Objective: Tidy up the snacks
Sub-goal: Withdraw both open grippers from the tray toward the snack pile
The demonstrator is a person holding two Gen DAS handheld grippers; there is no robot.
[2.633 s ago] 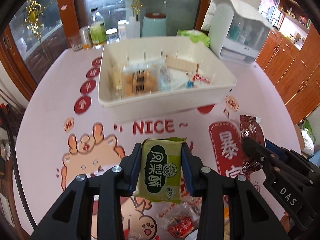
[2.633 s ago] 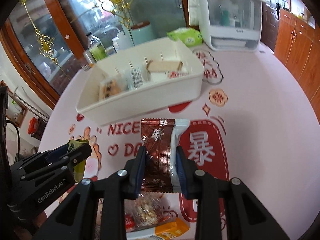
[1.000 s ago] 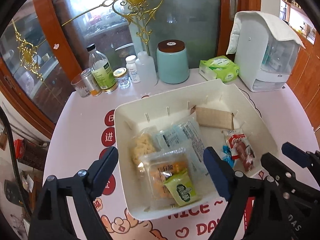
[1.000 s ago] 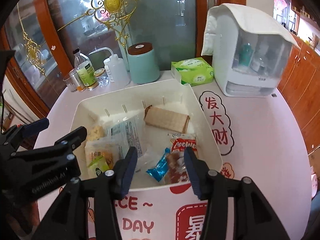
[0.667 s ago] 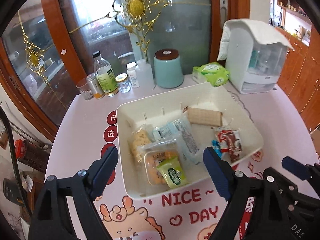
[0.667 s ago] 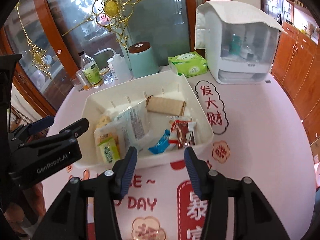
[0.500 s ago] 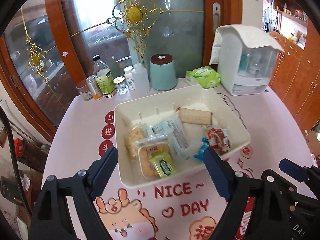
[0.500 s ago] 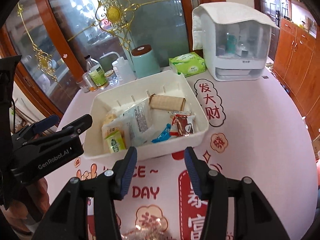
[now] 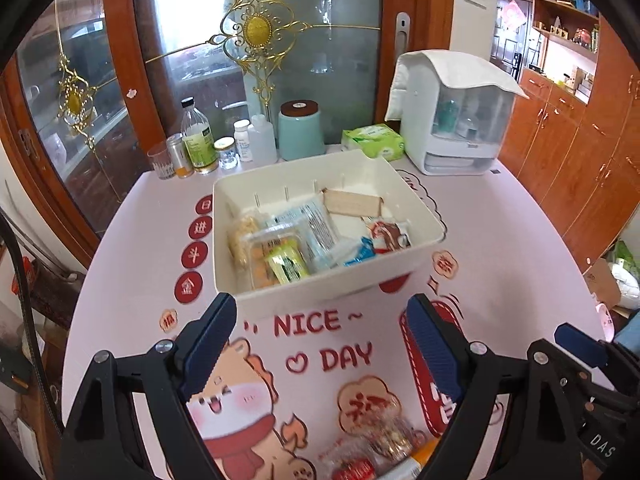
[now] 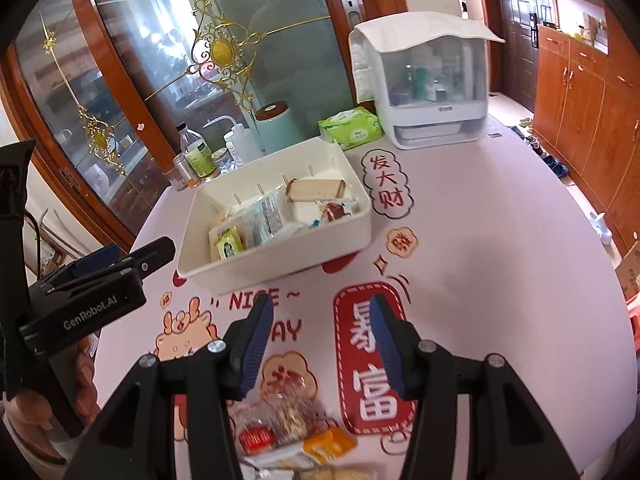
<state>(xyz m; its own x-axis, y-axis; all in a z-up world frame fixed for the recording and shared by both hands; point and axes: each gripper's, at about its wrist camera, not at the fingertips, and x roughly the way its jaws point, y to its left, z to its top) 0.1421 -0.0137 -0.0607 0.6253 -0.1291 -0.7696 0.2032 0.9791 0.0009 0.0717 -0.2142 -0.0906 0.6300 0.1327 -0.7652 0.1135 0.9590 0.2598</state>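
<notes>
Both tools, left tool (image 9: 320,344) and right tool (image 10: 322,344), hang spread and empty, loose snacks (image 10: 288,428) just beneath them.

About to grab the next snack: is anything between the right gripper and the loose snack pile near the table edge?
Nothing visible. The right gripper is open and empty, with only bare tablecloth between its fingers and the snack pile just below them.
</notes>
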